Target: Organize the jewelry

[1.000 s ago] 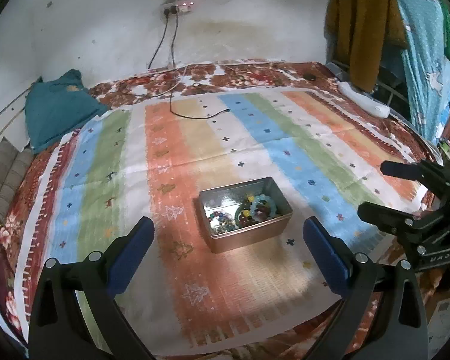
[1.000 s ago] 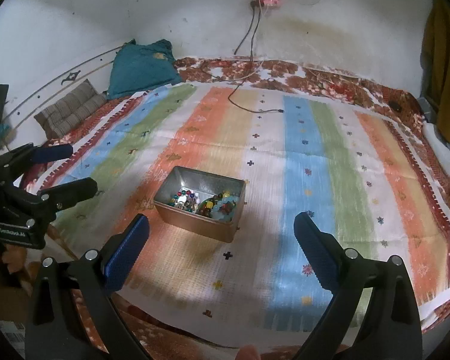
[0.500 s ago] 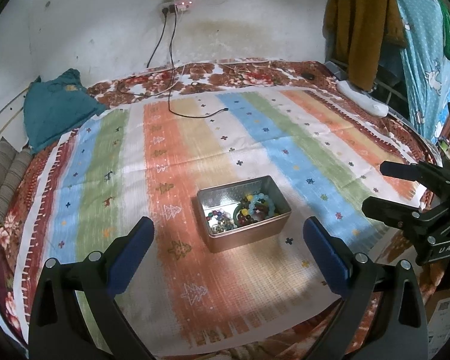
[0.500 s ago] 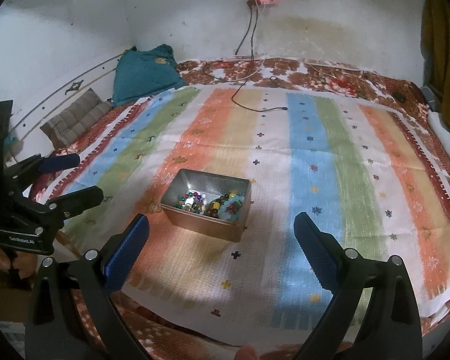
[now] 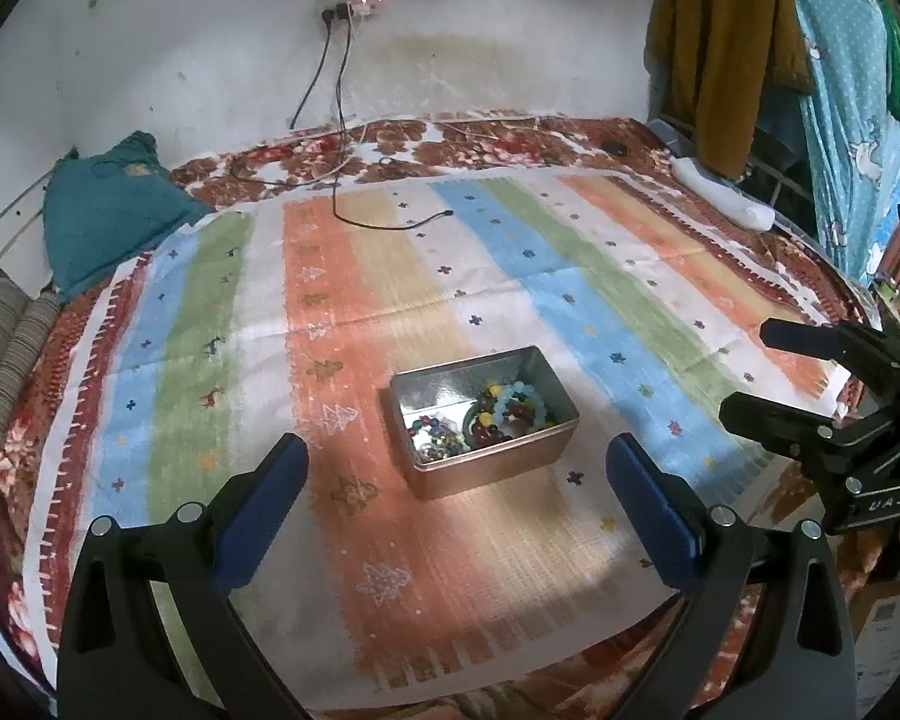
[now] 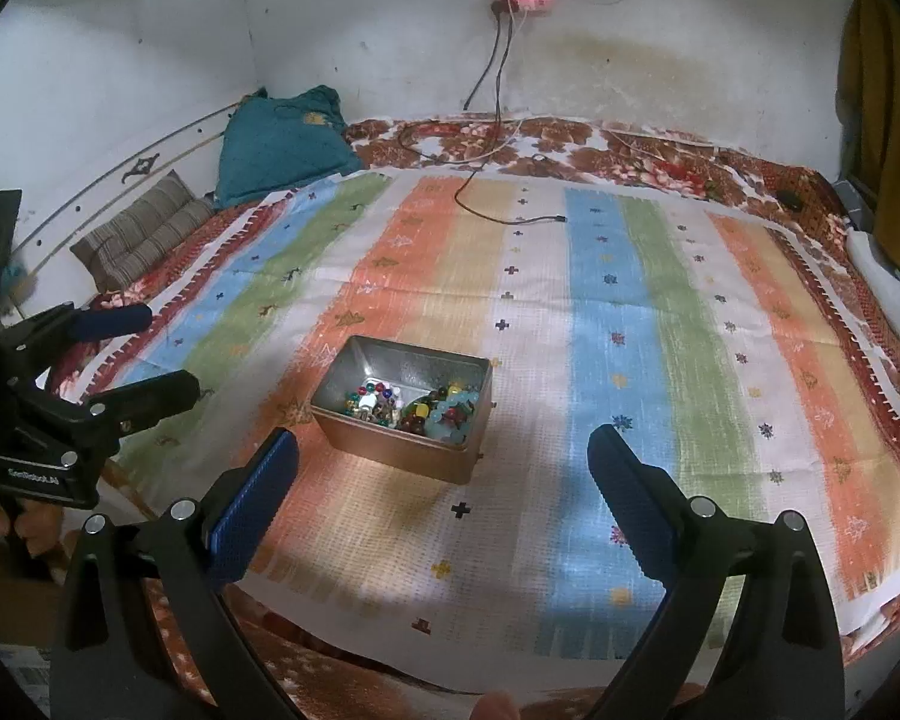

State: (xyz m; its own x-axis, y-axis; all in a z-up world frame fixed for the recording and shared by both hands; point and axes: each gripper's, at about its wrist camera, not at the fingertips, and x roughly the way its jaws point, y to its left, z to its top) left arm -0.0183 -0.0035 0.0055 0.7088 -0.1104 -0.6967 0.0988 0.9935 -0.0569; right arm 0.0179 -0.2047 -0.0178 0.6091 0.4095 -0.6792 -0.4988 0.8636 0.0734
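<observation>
An open metal tin (image 5: pixel 546 453) (image 6: pixel 390 456) sits on the striped cloth near its front edge. It holds beaded jewelry (image 5: pixel 498 414) (image 6: pixel 426 411): a pale blue bracelet, dark red beads and mixed coloured beads. My left gripper (image 5: pixel 456 468) is open and empty, in front of the tin, above the cloth. My right gripper (image 6: pixel 444 462) is open and empty, also in front of the tin. The right gripper also shows at the right of the left wrist view (image 5: pixel 744 375), and the left gripper at the left of the right wrist view (image 6: pixel 168 354).
The striped cloth (image 5: pixel 360 300) (image 6: pixel 630 330) covers a floral bed. A teal cushion (image 5: pixel 102 210) and a striped pillow (image 6: pixel 138 234) lie at the far left. A black cable (image 5: pixel 384 222) trails from the wall socket. Clothes (image 5: pixel 726 48) hang at the right.
Both grippers have pulled back and risen slightly, so the tin looks a little farther off. The jaws stay open. The tin and beads have not moved.
</observation>
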